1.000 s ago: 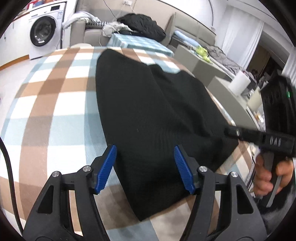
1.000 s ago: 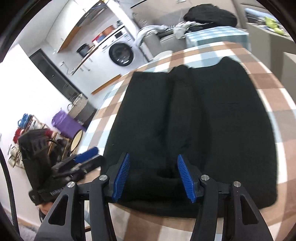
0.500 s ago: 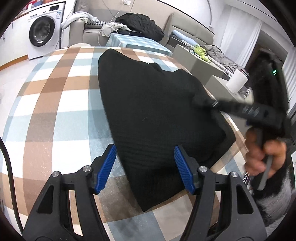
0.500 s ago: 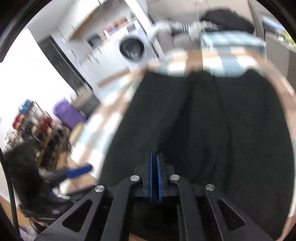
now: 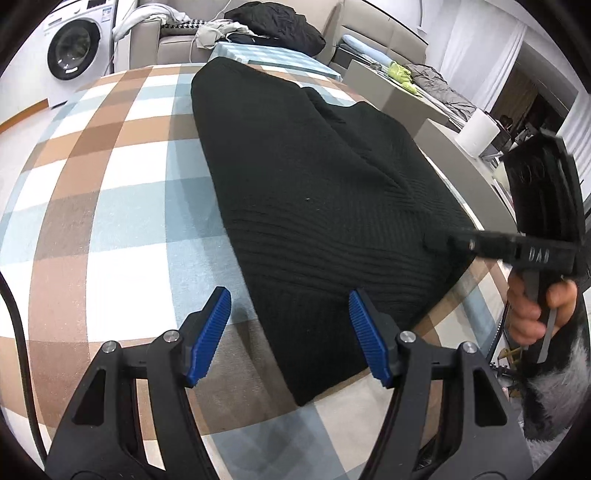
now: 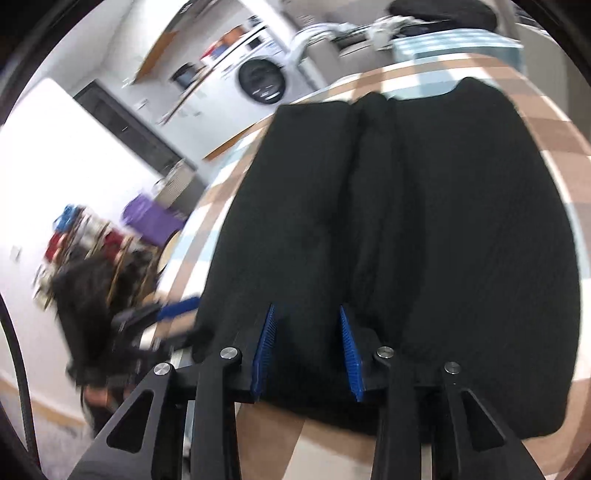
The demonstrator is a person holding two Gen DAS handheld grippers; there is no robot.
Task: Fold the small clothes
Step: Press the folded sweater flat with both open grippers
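A black knit garment (image 5: 314, 192) lies flat on the checked tablecloth (image 5: 110, 184), its near corner pointing toward me in the left wrist view. My left gripper (image 5: 288, 295) hovers open just above that corner's left edge, its blue pads clear of the cloth. My right gripper (image 6: 306, 308) sits low over the garment (image 6: 424, 221) at its near hem. Its jaws are opening, the black cloth lies under and between the pads, and they do not press on it. Seen from the left wrist, the right gripper (image 5: 461, 240) reaches the garment's right edge, held by a hand (image 5: 532, 310).
A washing machine (image 5: 74, 48) and a sofa piled with clothes (image 5: 273, 22) stand beyond the table. A white paper roll (image 5: 478, 131) sits on a grey counter to the right. The table edge runs close by the garment's right side. A purple bag (image 6: 151, 218) stands on the floor.
The right gripper's jaws were pressed together half a second ago and now stand apart; it has dropped lower onto the garment's hem. The left gripper has stayed where it was, still open.
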